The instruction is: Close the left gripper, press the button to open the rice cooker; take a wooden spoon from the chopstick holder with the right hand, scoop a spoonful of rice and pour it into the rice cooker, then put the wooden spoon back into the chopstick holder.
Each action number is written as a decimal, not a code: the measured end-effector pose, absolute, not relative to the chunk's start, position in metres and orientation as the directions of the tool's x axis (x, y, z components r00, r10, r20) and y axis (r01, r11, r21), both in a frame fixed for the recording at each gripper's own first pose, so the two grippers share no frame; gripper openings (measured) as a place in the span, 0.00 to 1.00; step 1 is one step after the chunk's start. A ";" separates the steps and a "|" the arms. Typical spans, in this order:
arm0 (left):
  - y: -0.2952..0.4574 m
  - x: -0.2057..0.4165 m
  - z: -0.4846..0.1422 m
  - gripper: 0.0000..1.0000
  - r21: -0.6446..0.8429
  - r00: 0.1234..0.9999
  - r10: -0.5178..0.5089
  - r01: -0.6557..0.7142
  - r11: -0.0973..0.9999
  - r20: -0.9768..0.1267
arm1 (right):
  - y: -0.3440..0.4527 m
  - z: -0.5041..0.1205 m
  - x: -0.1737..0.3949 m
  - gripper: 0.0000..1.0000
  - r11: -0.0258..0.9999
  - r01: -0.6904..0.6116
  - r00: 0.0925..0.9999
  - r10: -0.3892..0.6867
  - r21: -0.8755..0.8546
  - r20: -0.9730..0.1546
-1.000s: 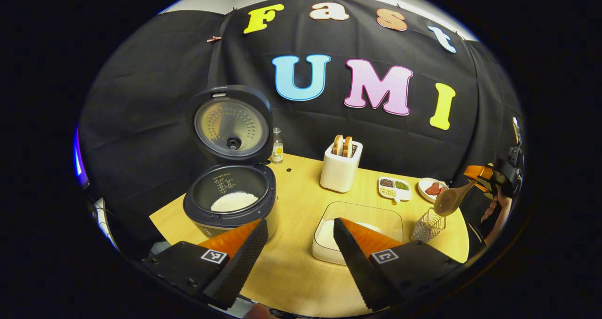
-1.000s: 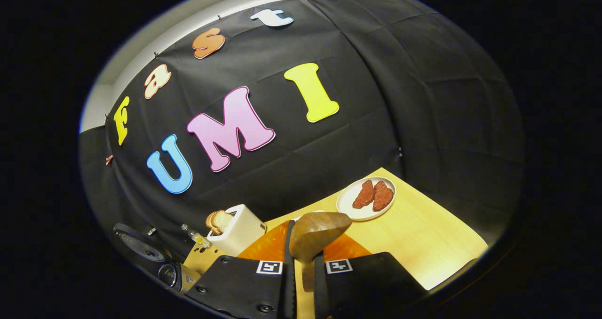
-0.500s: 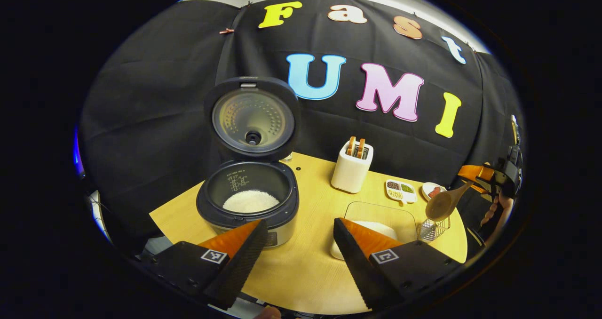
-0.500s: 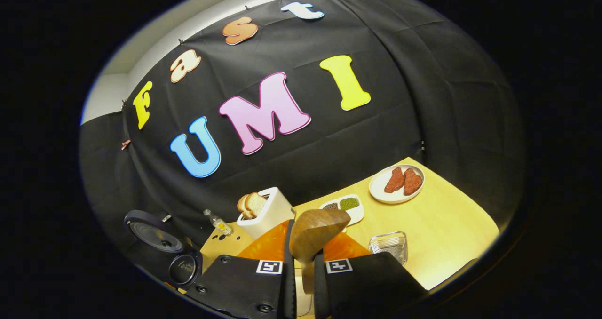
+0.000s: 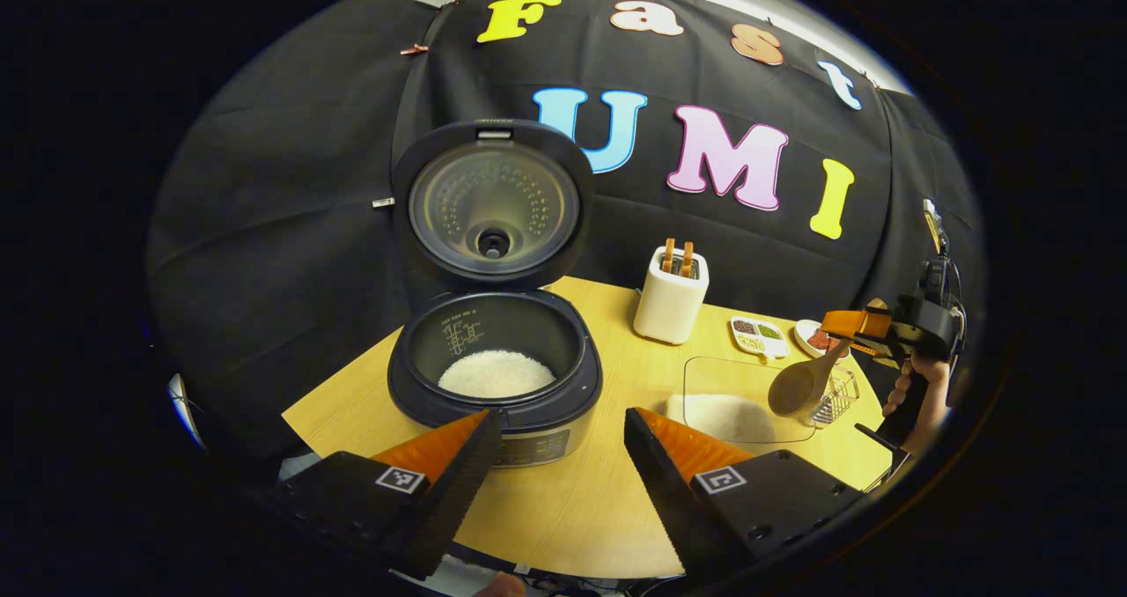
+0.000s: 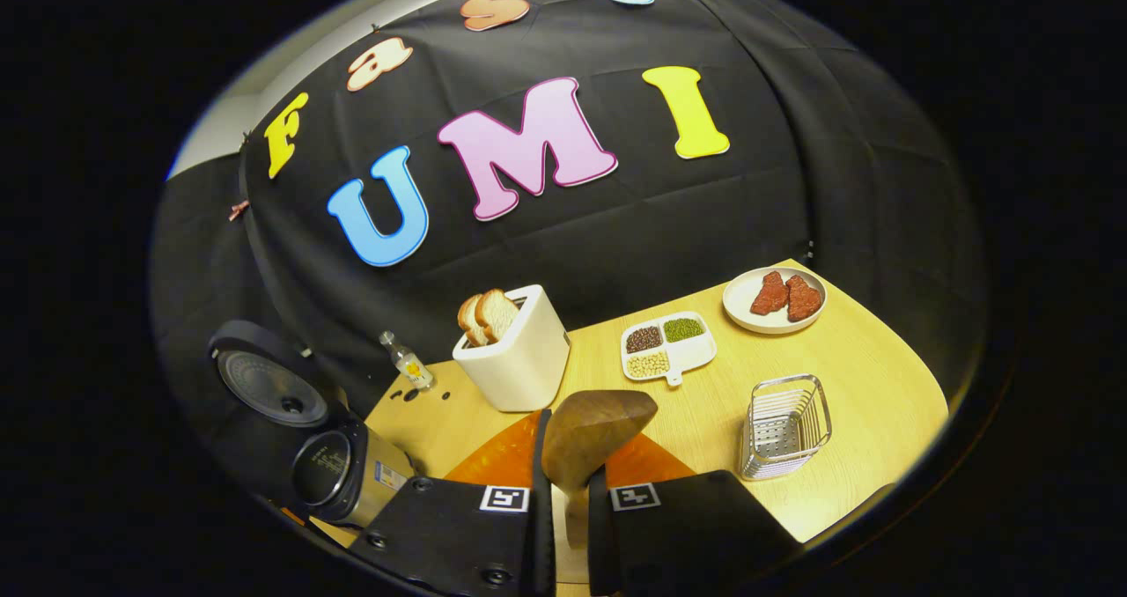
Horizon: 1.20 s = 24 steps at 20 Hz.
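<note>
The dark rice cooker (image 5: pixel 519 408) stands open with its lid (image 5: pixel 493 205) raised, and white rice (image 5: pixel 496 372) lies in its pot. My left gripper (image 5: pixel 559 443) hangs open just in front of it, holding nothing. Farther right, my right gripper (image 5: pixel 858 324) is shut on the handle of the wooden spoon (image 5: pixel 797 387). The spoon's bowl hangs over the right edge of a clear container of rice (image 5: pixel 731 408). In the right gripper view the spoon (image 6: pixel 592 434) sticks up between my closed fingers (image 6: pixel 568 487). The wire chopstick holder (image 6: pixel 784 423) stands to its right, and the cooker (image 6: pixel 330 465) shows at far left.
A white toaster (image 6: pixel 515 355) with bread slices, a divided dish of beans (image 6: pixel 666 348), a plate of meat (image 6: pixel 775 298) and a small bottle (image 6: pixel 407 364) line the back of the wooden table (image 6: pixel 845 368). A hand (image 5: pixel 916 386) holds the right gripper.
The left gripper view has drawn nearer the cooker. My right gripper has carried the spoon down and left, from above the chopstick holder to the rice container's edge, tilting its view down onto the table.
</note>
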State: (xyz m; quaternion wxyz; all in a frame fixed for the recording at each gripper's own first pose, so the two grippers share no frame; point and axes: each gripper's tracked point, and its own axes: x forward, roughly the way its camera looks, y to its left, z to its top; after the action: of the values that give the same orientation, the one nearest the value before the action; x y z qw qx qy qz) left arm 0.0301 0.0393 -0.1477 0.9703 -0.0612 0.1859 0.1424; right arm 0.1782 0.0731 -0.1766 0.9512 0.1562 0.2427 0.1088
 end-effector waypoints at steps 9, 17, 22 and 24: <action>0.058 0.036 -0.184 0.95 -0.082 0.872 0.217 -0.279 0.957 -0.439 | 0.081 -0.228 0.188 0.19 0.970 -0.124 0.868 0.208 0.208 -0.451; 0.075 0.037 -0.190 0.95 -0.108 0.865 0.225 -0.303 0.947 -0.448 | 0.116 -0.246 0.172 0.19 0.967 -0.156 0.848 0.236 0.202 -0.474; 0.087 0.029 -0.193 0.95 -0.124 0.859 0.233 -0.321 0.939 -0.456 | 0.146 -0.250 0.158 0.19 0.939 -0.125 0.801 0.287 0.322 -0.526; 0.091 0.024 -0.194 0.95 -0.130 0.858 0.235 -0.326 0.936 -0.456 | 0.155 -0.250 0.154 0.19 0.932 -0.107 0.787 0.293 0.347 -0.543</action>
State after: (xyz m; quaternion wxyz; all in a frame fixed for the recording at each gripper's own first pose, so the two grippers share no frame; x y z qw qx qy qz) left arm 0.0240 0.0910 -0.1943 0.9585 -0.1019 0.2226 0.1463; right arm 0.1539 0.1546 -0.2497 0.9332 0.1503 0.3083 0.1071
